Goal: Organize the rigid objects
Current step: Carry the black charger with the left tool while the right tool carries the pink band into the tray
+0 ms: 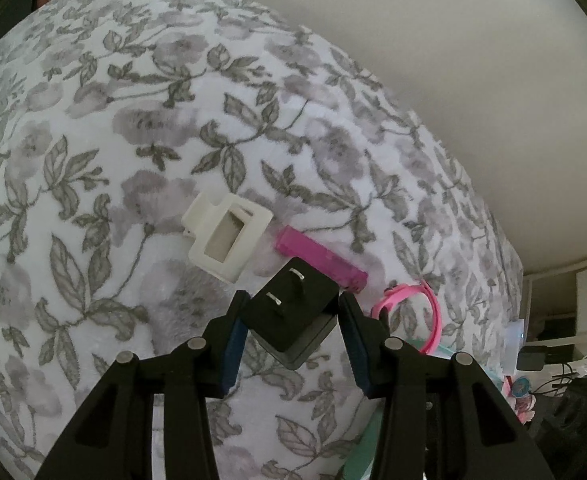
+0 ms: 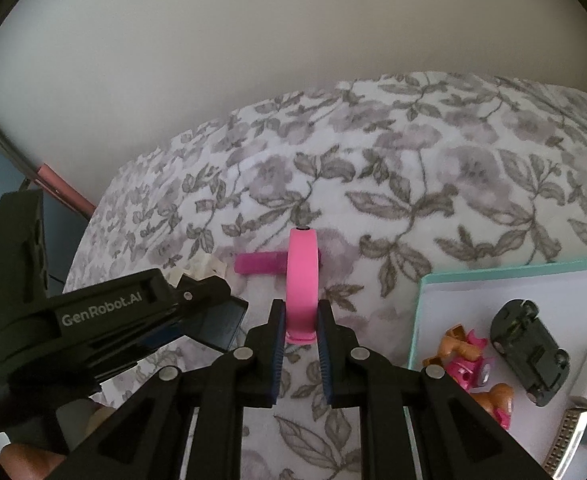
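With toys already laid in the box (image 2: 421, 300) at lower right, a plug (image 1: 293, 316) is clamped by the left tongs (image 1: 293, 312), a pink band (image 2: 302, 280) by the right tongs (image 2: 299, 320), while a clip (image 1: 225, 236) and stick (image 1: 317, 256) are left on the bed (image 1: 93, 160).

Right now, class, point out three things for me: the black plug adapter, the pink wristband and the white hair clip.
black plug adapter (image 1: 293, 312), left wrist view, on its pronged face.
pink wristband (image 2: 301, 276), right wrist view, on the band's outer curve.
white hair clip (image 1: 225, 236), left wrist view, on its rectangular frame.
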